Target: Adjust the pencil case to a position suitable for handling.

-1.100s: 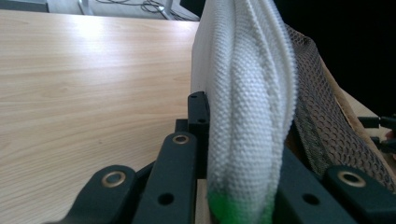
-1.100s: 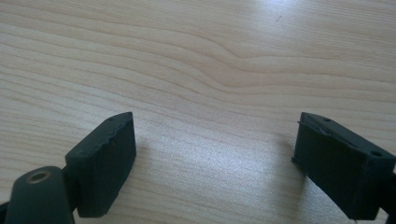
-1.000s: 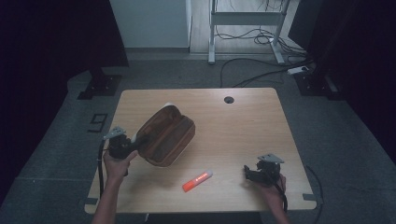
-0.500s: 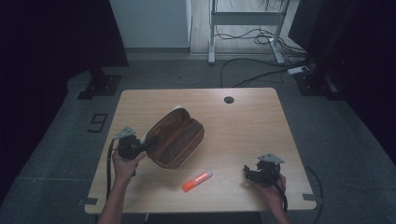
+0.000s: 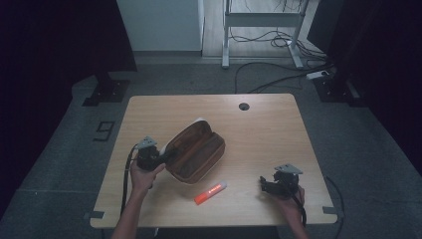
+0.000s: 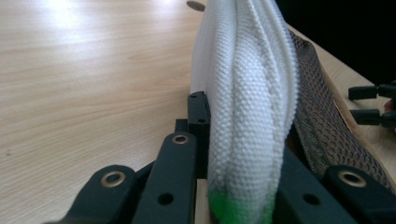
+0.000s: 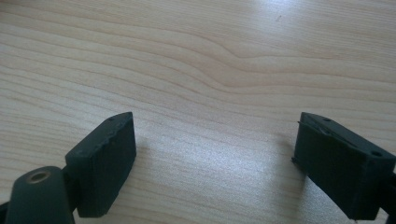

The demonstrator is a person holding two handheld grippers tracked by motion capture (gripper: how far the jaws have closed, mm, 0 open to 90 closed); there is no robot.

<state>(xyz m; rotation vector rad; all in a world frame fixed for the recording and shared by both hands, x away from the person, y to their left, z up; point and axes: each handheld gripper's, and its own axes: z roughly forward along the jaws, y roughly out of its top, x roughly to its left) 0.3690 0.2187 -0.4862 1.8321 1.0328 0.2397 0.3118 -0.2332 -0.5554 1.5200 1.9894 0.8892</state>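
1. Since the earlier pictures, the brown pouch point(image 5: 195, 153) has shifted to the right across the table point(image 5: 268, 129) and toward its middle, and the left gripper point(image 5: 158, 158) has come along with it; the right gripper point(image 5: 263, 184) has stayed where it was.
2. Seen from above, the left gripper is clamped on the near left end of the pouch, with the person's left hand point(image 5: 142, 174) wrapped around its body.
3. In the left gripper view, the jaws pinch the pouch's white woven edge point(image 6: 247, 116) between them, and brown mesh lining point(image 6: 322, 126) shows to the right of that edge.
4. The pouch lies open on the table, slanting from lower left to upper right, its dark inside facing up.
5. An orange-and-white marker point(image 5: 211, 192) lies on the wood just in front of the pouch, between the two grippers and apart from both.
6. The right gripper rests near the table's front right corner, held by the right hand point(image 5: 288, 204).
7. In the right gripper view, its jaws stand wide apart over bare wood, with nothing between them.
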